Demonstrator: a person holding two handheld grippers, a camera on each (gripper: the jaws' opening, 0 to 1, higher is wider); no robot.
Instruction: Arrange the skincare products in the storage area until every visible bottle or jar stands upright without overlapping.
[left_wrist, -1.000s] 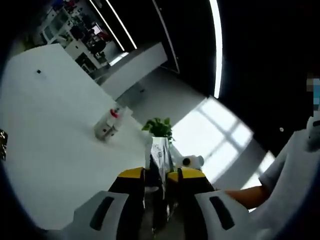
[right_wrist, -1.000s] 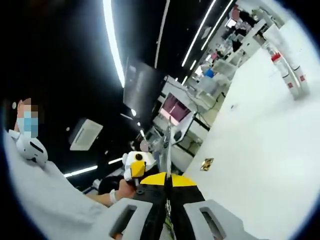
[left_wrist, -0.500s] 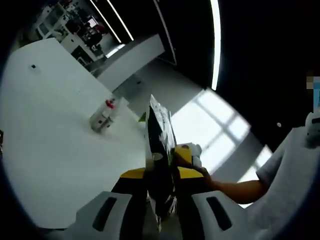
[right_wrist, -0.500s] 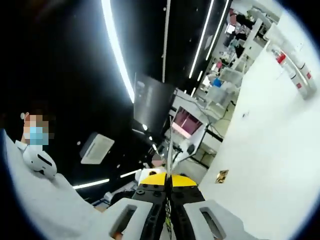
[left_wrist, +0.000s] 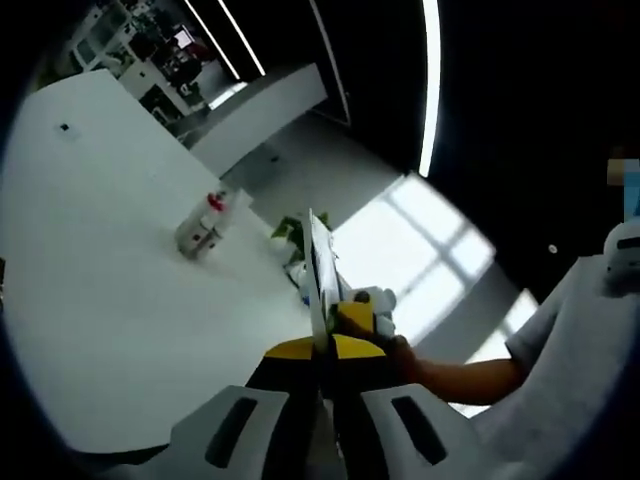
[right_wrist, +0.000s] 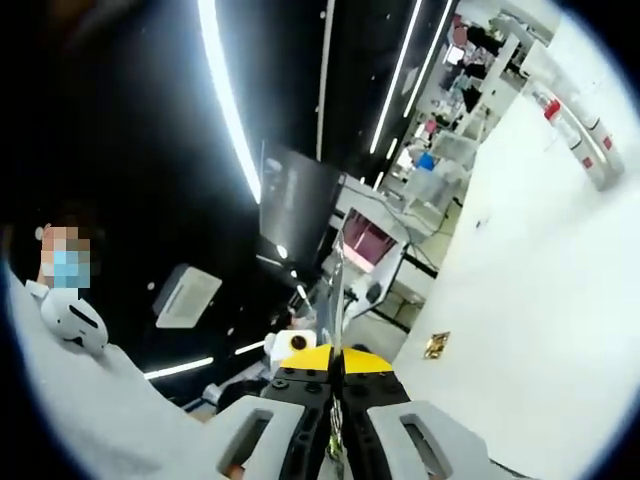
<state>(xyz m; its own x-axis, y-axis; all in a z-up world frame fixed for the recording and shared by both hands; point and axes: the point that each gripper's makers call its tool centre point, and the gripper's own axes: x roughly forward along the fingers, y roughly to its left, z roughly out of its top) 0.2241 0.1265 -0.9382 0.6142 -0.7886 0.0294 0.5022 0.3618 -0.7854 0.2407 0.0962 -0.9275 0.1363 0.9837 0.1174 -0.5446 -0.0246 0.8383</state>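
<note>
Standing edge-on lengthwise between both clenched pairs of jaws, a thin sachet (left_wrist: 319, 270) is gripped by left gripper (left_wrist: 325, 350) and right gripper (right_wrist: 336, 352).

no readable text or numbers in either view, printed marks on the thin packet (left_wrist: 318, 275) at centre of the left gripper view too blurred to read, red-capped bottles (right_wrist: 578, 138) at upper right of the right gripper view too small

Sachet (left_wrist: 318, 275): seen edge-on between the left gripper's fingers (left_wrist: 345, 350); its printed face cannot be read.
Bottles on the surface (left_wrist: 205, 225): too small and tilted to tell standing from lying.
Gold item (right_wrist: 436, 345): too small to identify.
Plant (left_wrist: 290, 232): mostly hidden behind the sachet.
Other gripper (left_wrist: 370, 305): partly covered by the sachet.
</note>
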